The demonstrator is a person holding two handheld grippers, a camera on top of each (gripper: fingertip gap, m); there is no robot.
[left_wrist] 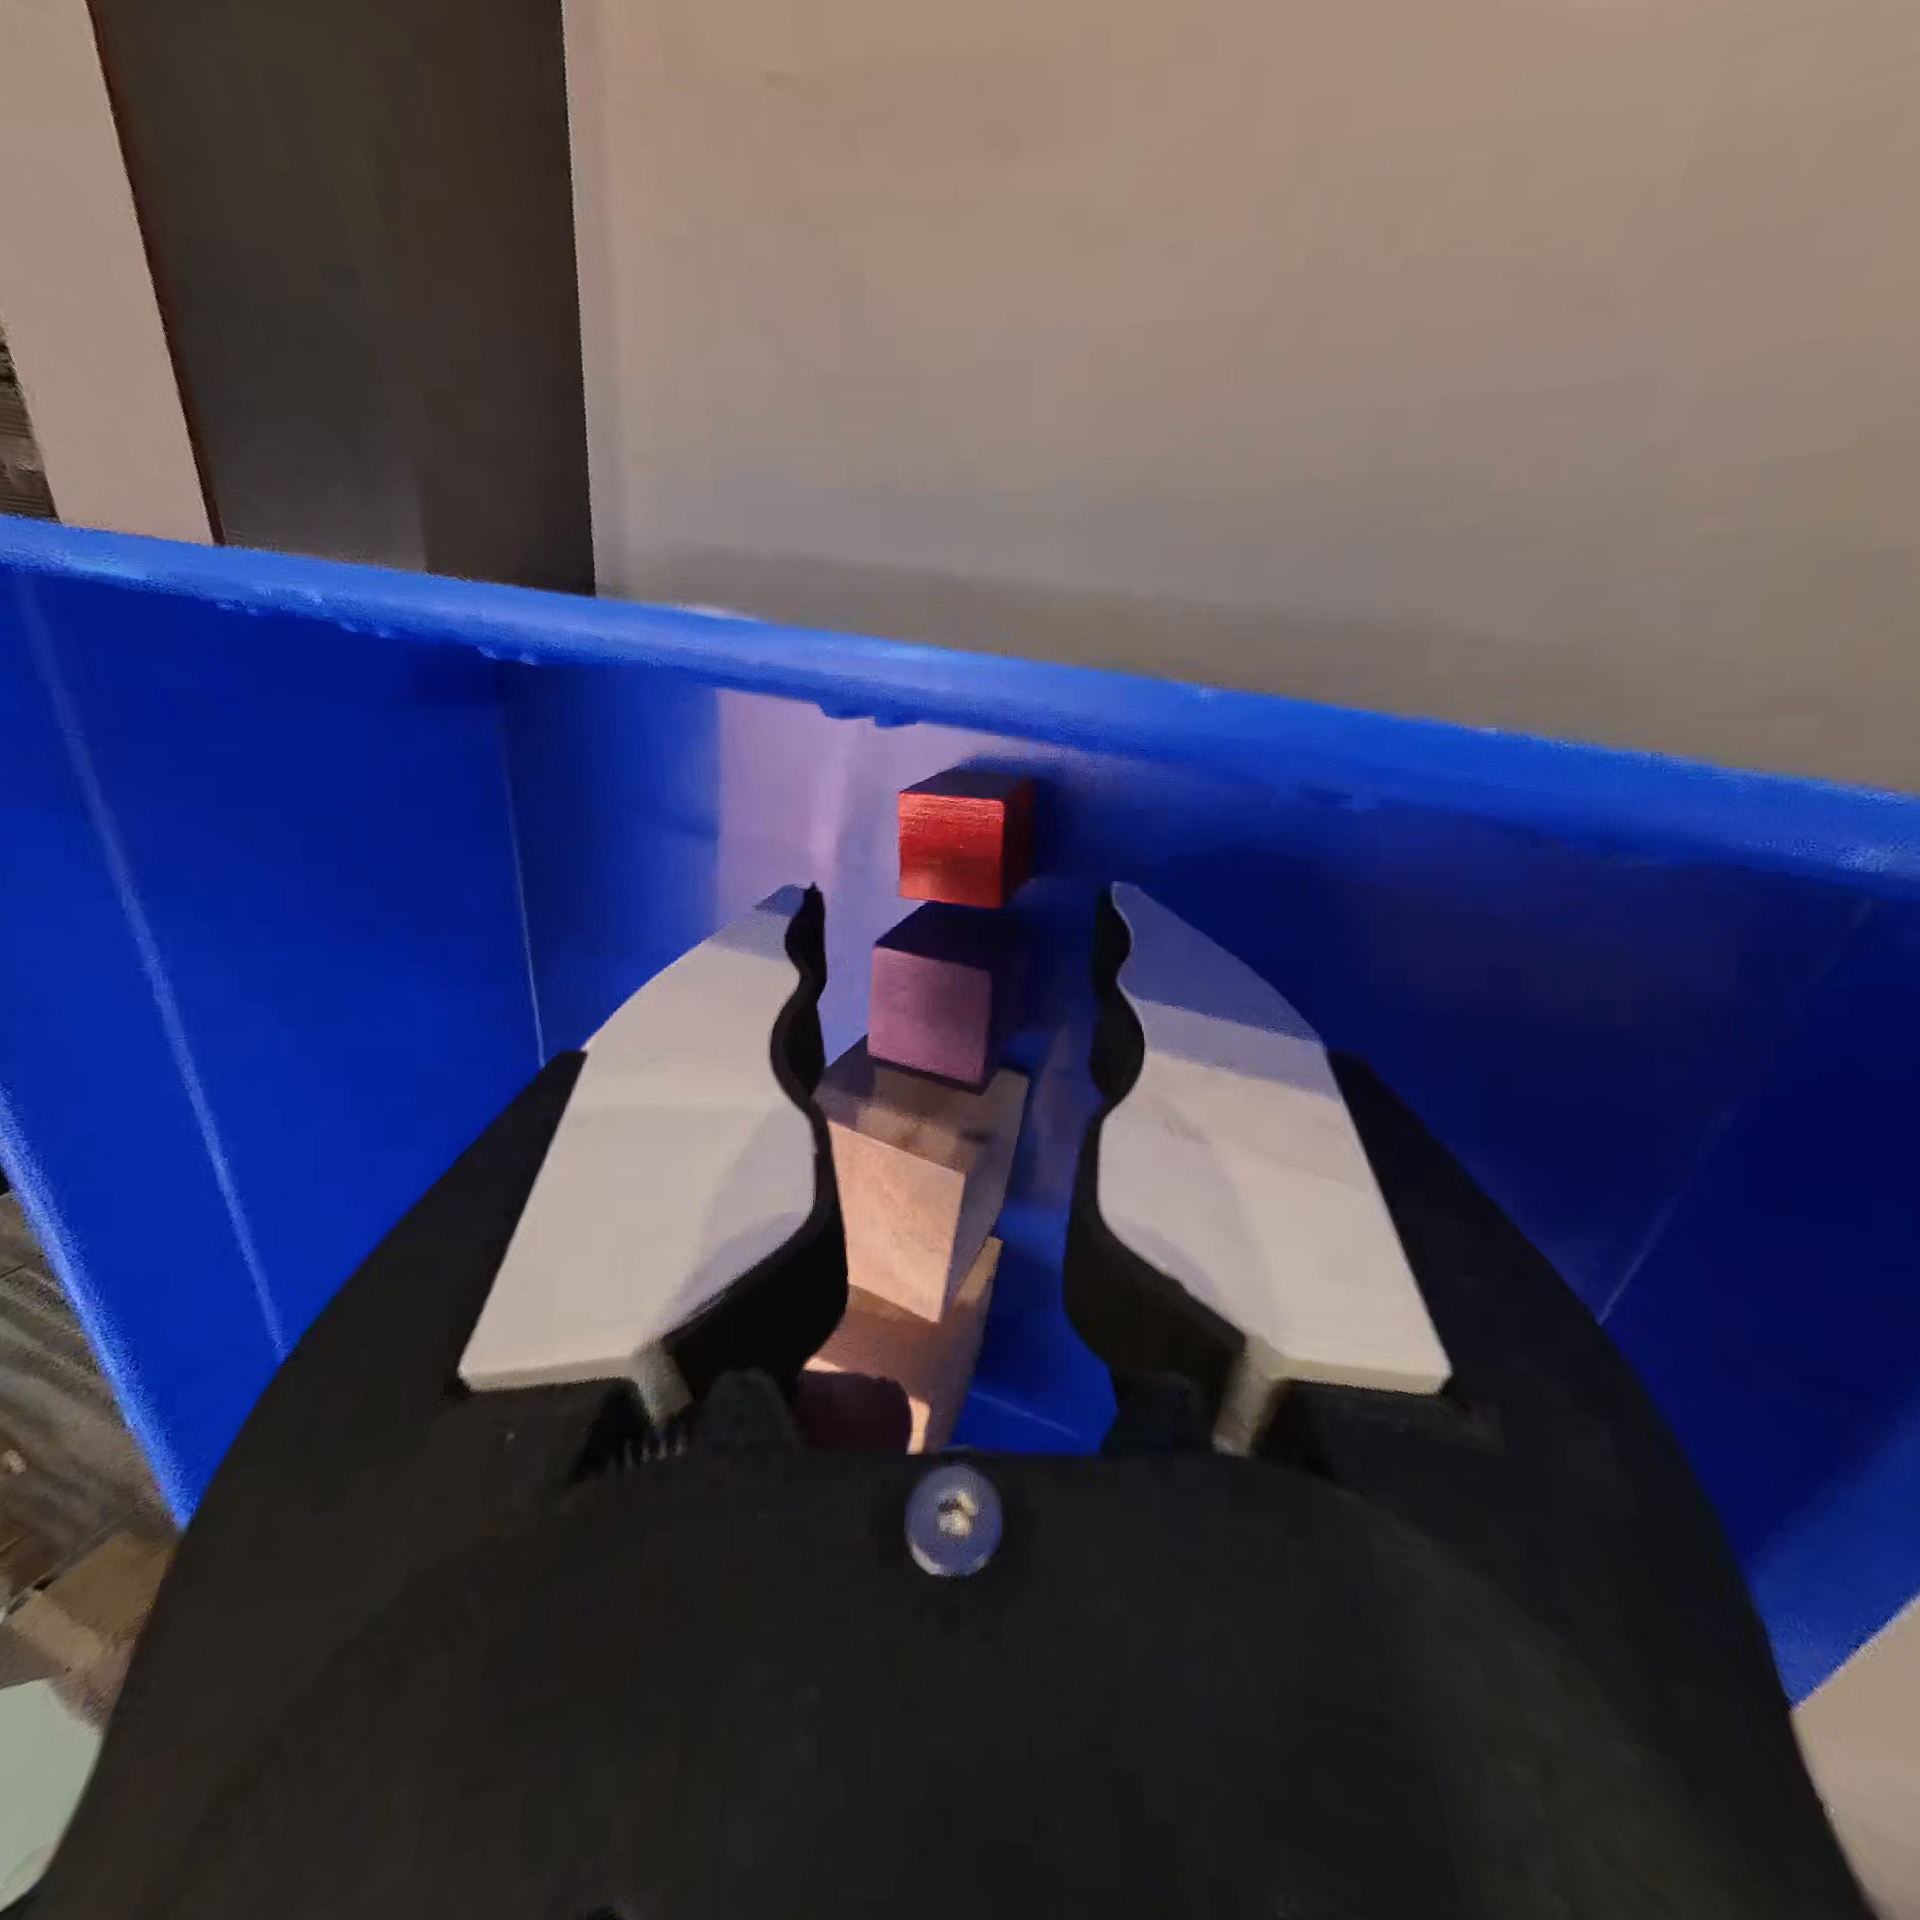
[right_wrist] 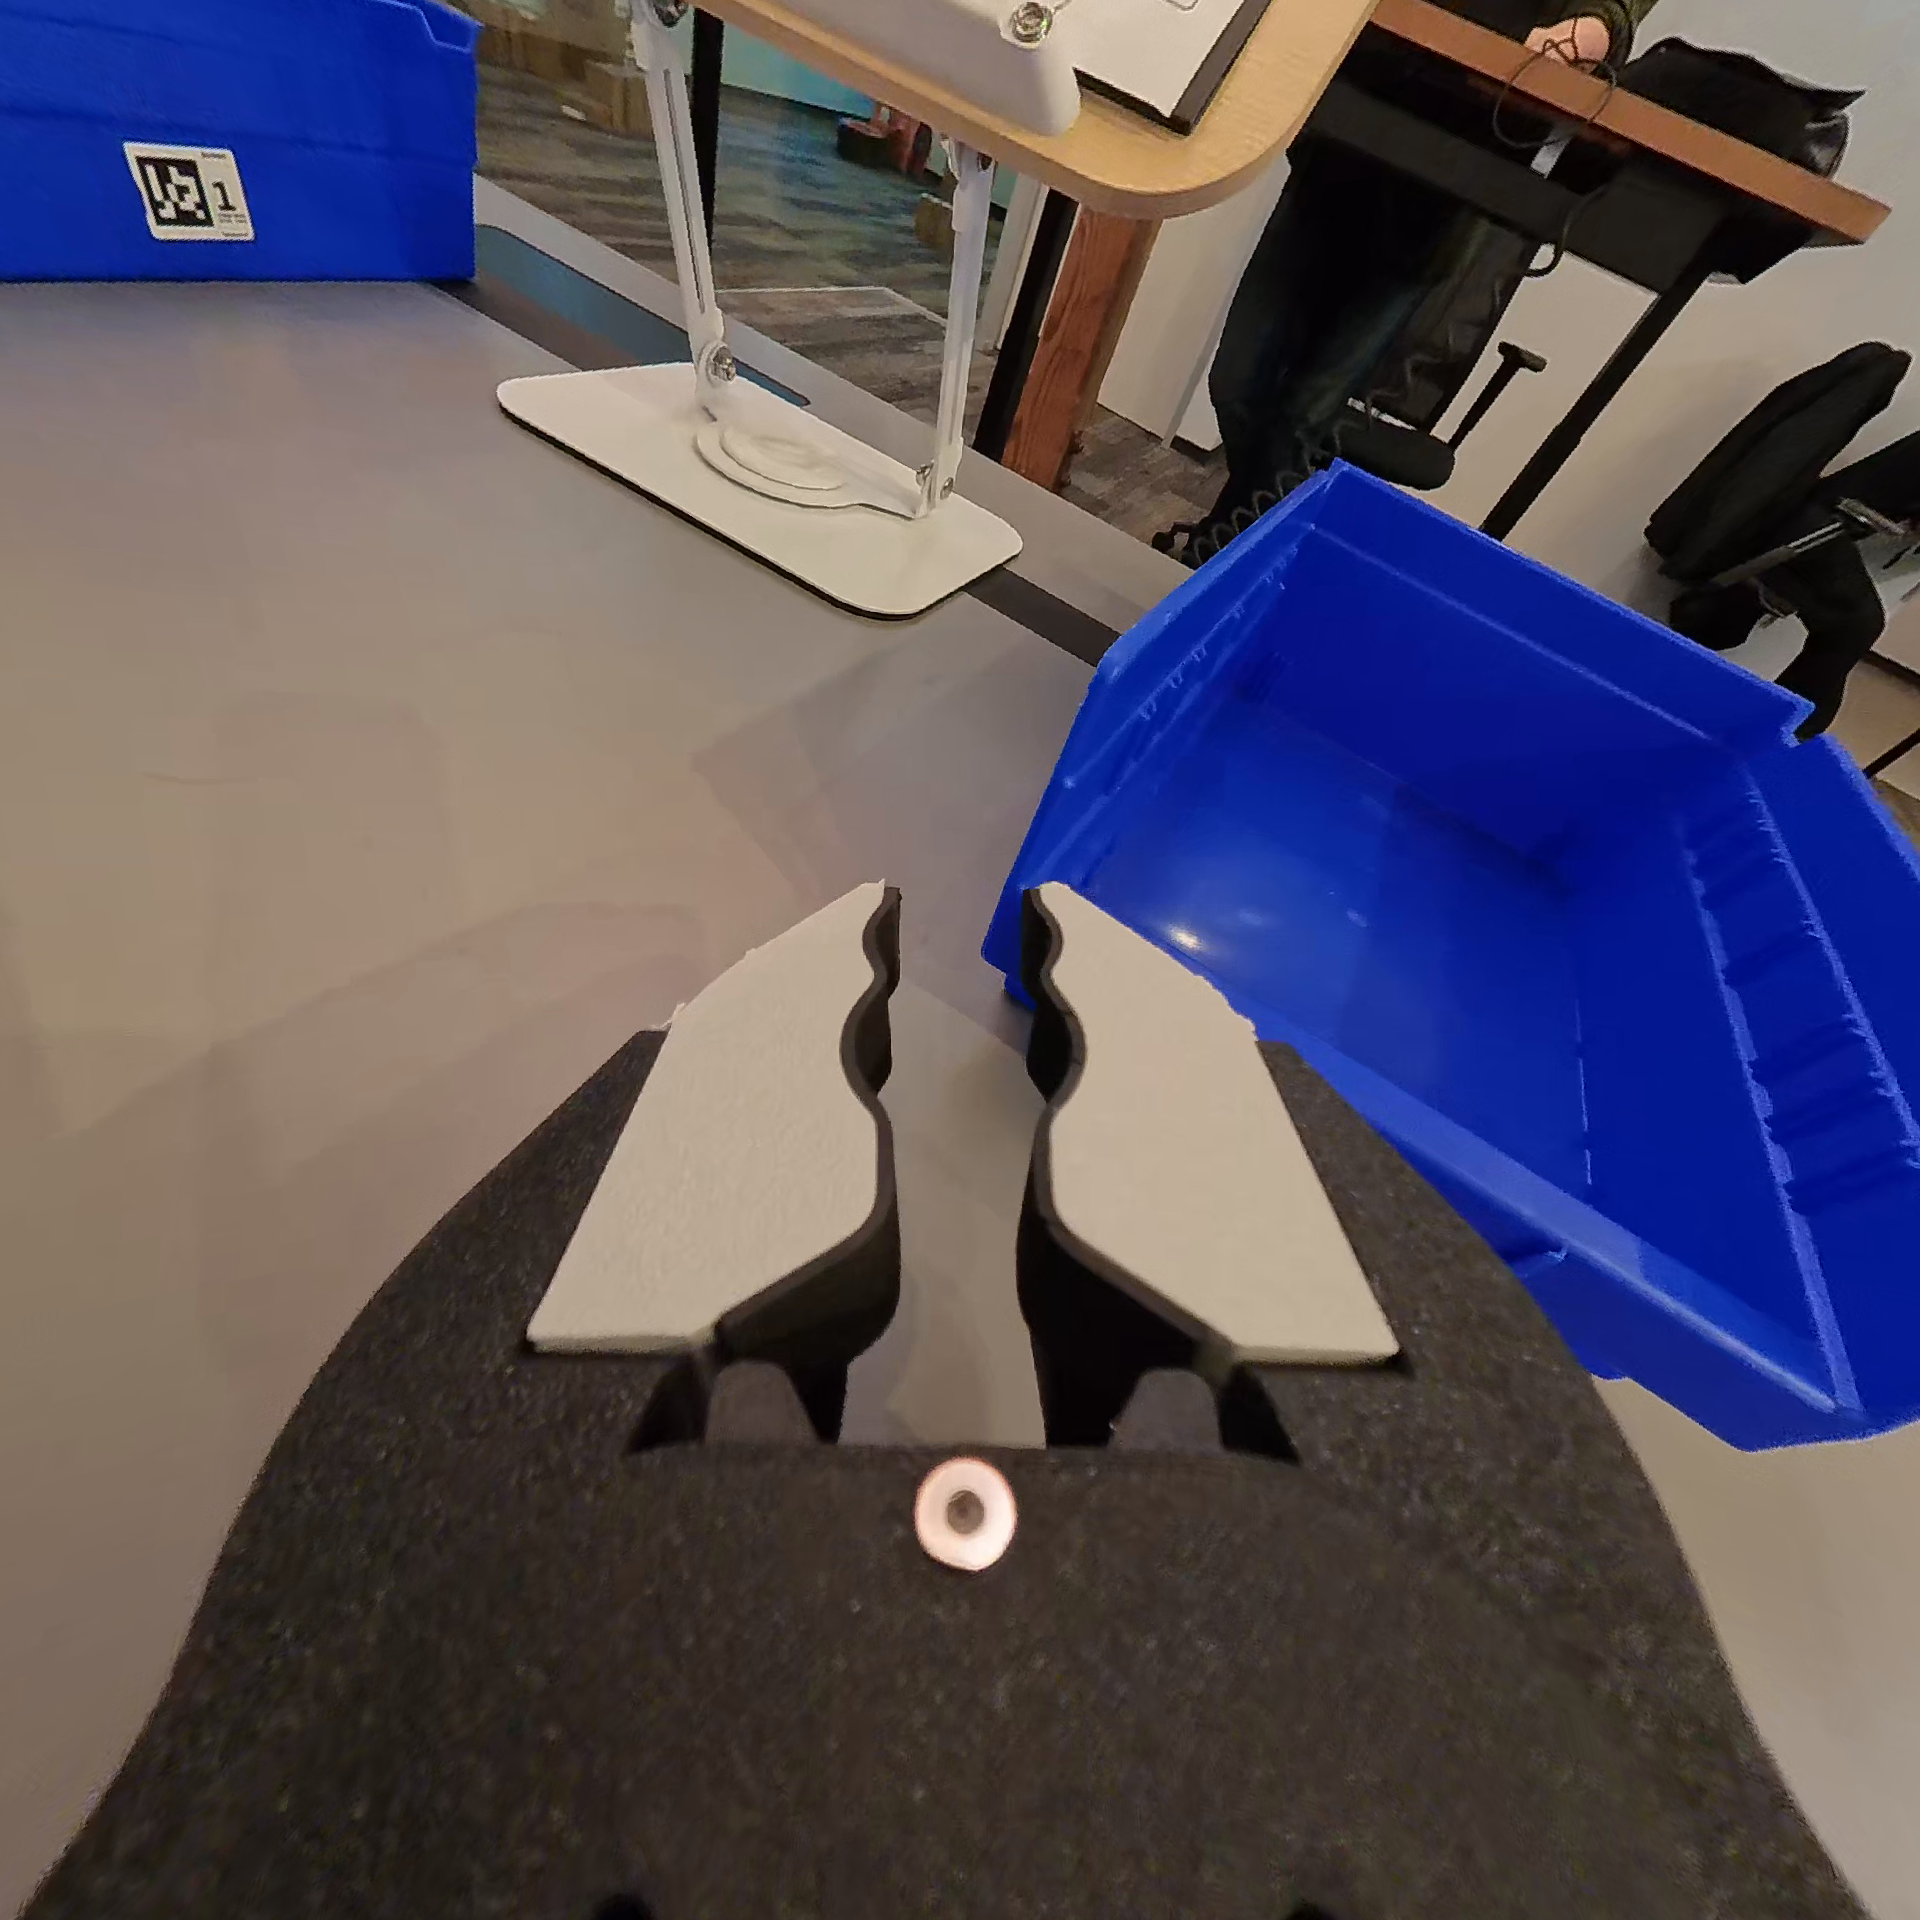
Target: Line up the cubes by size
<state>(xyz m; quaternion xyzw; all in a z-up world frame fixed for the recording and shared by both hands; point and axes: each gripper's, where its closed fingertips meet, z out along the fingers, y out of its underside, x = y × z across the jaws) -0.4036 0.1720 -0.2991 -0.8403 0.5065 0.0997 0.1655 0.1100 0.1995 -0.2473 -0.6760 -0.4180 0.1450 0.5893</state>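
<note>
Grey tabletop (right_wrist: pixel 364 779) fills the left and centre of the right wrist view, smooth and matte. A white stand base (right_wrist: pixel 769 488) sits upper centre, a blue bin (right_wrist: pixel 1455 883) tilts at right, another blue bin with a marker label (right_wrist: pixel 239 135) upper left. Wooden desk (right_wrist: pixel 1174 135) and a standing person (right_wrist: pixel 1382 260) along the top, dark chairs (right_wrist: pixel 1787 520) far right. Right gripper (right_wrist: pixel 961 904) hangs over bare table, jaws partly apart, gripping nothing. Left gripper (left_wrist: pixel 961 904) is wide open inside a blue bin wall (left_wrist: pixel 312 935), beige wall (left_wrist: pixel 1247 312) above; cubes run centre frame: red cube (left_wrist: pixel 951 857), purple cube (left_wrist: pixel 930 1003), tan cube (left_wrist: pixel 914 1195), none pressed by the pads.
</note>
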